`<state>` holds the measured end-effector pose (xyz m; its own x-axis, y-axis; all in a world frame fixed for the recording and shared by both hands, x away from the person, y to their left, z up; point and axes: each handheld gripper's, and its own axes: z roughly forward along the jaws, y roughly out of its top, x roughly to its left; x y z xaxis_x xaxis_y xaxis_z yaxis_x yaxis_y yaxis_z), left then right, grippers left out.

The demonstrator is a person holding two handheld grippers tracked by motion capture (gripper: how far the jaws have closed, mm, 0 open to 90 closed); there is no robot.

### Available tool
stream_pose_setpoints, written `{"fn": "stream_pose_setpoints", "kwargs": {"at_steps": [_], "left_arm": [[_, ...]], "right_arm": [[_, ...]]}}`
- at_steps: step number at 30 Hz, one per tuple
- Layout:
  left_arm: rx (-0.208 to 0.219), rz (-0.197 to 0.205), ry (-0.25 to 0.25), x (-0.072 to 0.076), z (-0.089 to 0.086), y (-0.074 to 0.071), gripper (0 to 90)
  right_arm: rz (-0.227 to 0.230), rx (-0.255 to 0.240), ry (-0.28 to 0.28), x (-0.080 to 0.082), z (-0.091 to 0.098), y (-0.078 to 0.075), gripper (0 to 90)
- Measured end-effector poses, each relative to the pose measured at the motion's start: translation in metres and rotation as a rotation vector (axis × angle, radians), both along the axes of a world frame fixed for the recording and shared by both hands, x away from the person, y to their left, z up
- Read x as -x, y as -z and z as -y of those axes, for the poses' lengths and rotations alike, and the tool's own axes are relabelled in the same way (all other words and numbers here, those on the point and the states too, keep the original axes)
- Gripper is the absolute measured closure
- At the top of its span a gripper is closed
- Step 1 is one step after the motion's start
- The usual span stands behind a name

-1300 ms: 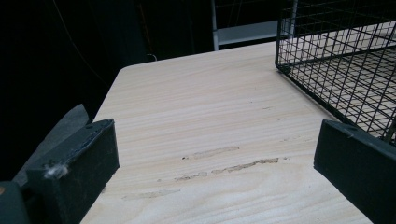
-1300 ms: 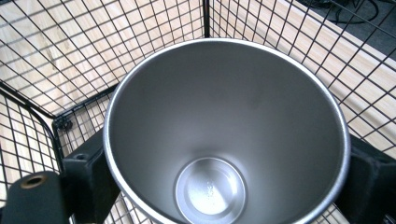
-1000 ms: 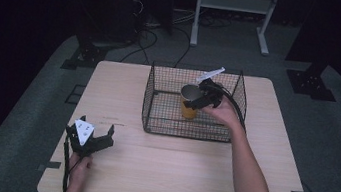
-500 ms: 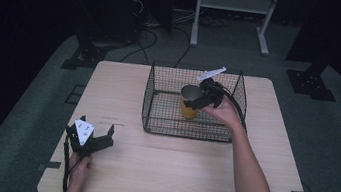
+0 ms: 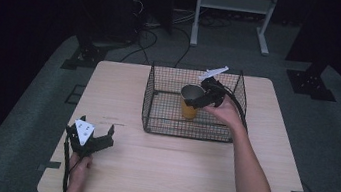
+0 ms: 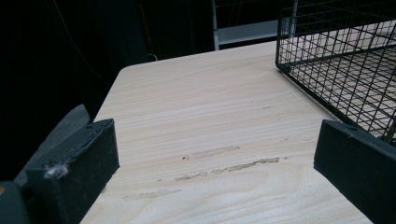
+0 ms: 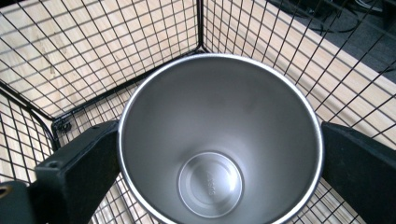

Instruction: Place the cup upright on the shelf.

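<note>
The right gripper (image 5: 203,97) reaches into the far part of the black wire mesh basket (image 5: 157,102), its black jaws having just been opening around an orange-sided tumbler with a bare steel inside (image 5: 187,109). In the right gripper view the tumbler (image 7: 210,140) stands upright between the jaws, one on each side of its rim and very close to it. We judge the grip to be let go, with the tumbler now resting on the basket's mesh floor near a corner, which is why the jaws stand wide rather than pinched. We read the placement as a drop-off, with the tall wire walls keeping the tumbler from rolling or sliding away. The person's right hand (image 5: 224,112) comes in over the basket's right wall, so any way out for the gripper is upward, and the wall and rim are what it could snag. Well apart, at the near left of the pale wooden table (image 5: 124,84), the left gripper (image 5: 93,133) rests low in the left hand (image 5: 79,164), jaws spread with nothing but bare wood between them. We take it to be parked out of the way. Beyond the table's far edge we see a white metal frame (image 5: 234,4) and dark cables (image 5: 153,28) on the grey floor, none of them in the way.
</note>
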<state>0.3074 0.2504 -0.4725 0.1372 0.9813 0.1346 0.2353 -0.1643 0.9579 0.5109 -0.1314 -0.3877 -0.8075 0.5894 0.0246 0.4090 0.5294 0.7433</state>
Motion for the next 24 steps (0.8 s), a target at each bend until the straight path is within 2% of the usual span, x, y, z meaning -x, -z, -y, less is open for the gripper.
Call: {"fn": "stream_pose_setpoints", "kwargs": {"at_steps": [24], "left_arm": [[-0.005,0.0,0.0,0.0,0.0,0.0,0.0]], "right_arm": [[0.027,-0.071,0.011,0.003,0.009,-0.012,1.2]]}}
